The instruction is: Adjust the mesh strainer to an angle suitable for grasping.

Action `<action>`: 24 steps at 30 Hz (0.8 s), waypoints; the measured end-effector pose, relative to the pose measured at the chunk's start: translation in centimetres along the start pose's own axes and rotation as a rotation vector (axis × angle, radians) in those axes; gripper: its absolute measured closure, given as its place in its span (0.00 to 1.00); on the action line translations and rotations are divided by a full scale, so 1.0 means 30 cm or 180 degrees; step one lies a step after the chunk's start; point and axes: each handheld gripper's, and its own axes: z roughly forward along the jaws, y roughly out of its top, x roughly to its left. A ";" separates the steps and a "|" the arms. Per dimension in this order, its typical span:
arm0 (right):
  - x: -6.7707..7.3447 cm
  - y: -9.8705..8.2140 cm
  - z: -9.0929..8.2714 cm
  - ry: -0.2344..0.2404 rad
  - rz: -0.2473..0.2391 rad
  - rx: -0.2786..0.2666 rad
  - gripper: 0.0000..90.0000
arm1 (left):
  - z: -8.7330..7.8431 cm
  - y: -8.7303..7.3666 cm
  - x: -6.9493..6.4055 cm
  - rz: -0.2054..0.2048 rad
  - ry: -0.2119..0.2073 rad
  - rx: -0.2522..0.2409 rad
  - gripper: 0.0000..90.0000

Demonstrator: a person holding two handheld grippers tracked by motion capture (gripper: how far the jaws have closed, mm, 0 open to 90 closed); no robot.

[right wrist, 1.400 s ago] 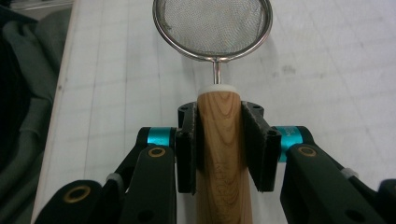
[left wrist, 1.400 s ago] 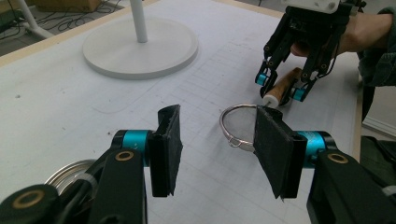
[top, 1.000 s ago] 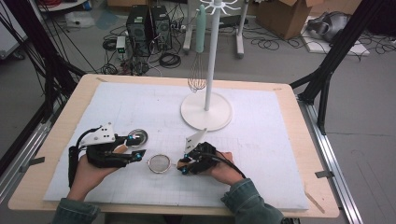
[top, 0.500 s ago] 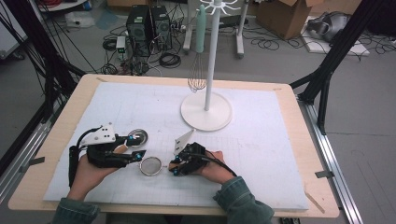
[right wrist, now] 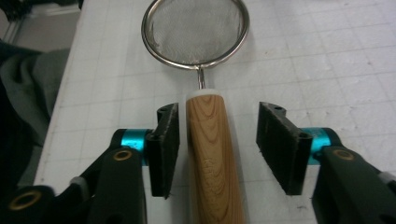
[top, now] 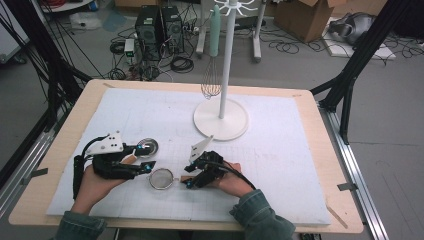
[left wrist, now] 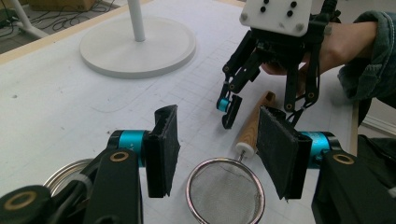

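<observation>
A small mesh strainer (top: 161, 178) with a wooden handle (right wrist: 212, 163) lies flat on the white mat (top: 280, 150). My right gripper (right wrist: 219, 144) is low over the handle and its jaws have just been opening. The handle lies between the pads, close to one and clear of the other. In the high view the right gripper (top: 189, 181) points left at the strainer. My left gripper (left wrist: 215, 154) stands open above the strainer bowl (left wrist: 226, 196) with nothing between its pads; the high view shows this gripper (top: 145, 165) just left of the bowl.
A round metal lid (top: 146, 147) lies on the mat beside the left gripper. A white stand (top: 220, 119) with a round base rises at the back centre, and a whisk (top: 211, 85) hangs from it. Cables and boxes lie on the floor beyond the table.
The right gripper and the strainer have shifted a little to the left, toward the left gripper. The left hand has stayed where it was.
</observation>
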 end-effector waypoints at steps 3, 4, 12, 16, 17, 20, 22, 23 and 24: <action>0.004 -0.006 -0.016 -0.0022 0.0032 -0.0046 0.48 | 0.003 0.000 -0.001 -0.0006 -0.0014 -0.0005 0.54; 0.006 -0.009 -0.023 -0.0019 0.0052 -0.0049 0.47 | 0.004 0.000 -0.001 0.0006 -0.0025 -0.0001 0.54; 0.021 -0.059 -0.096 -0.0126 0.0181 -0.0150 0.43 | 0.036 0.004 -0.010 0.0065 -0.0133 0.0064 0.52; 0.029 -0.092 -0.130 -0.0176 0.0231 -0.0184 0.43 | 0.057 0.011 -0.015 0.0112 -0.0201 0.0090 0.52; 0.031 -0.100 -0.138 -0.0188 0.0242 -0.0184 0.43 | 0.064 0.012 -0.016 0.0120 -0.0215 0.0100 0.52; 0.036 -0.122 -0.156 -0.0222 0.0271 -0.0213 0.43 | 0.083 0.014 -0.021 0.0153 -0.0260 0.0149 0.51; 0.041 -0.137 -0.167 -0.0230 0.0300 -0.0232 0.43 | 0.096 0.016 -0.027 0.0188 -0.0302 0.0176 0.51; 0.042 -0.145 -0.172 -0.0249 0.0305 -0.0239 0.43 | 0.101 0.017 -0.029 0.0197 -0.0321 0.0185 0.51; 0.044 -0.152 -0.176 -0.0251 0.0325 -0.0252 0.43 | 0.107 0.017 -0.029 0.0208 -0.0338 0.0202 0.51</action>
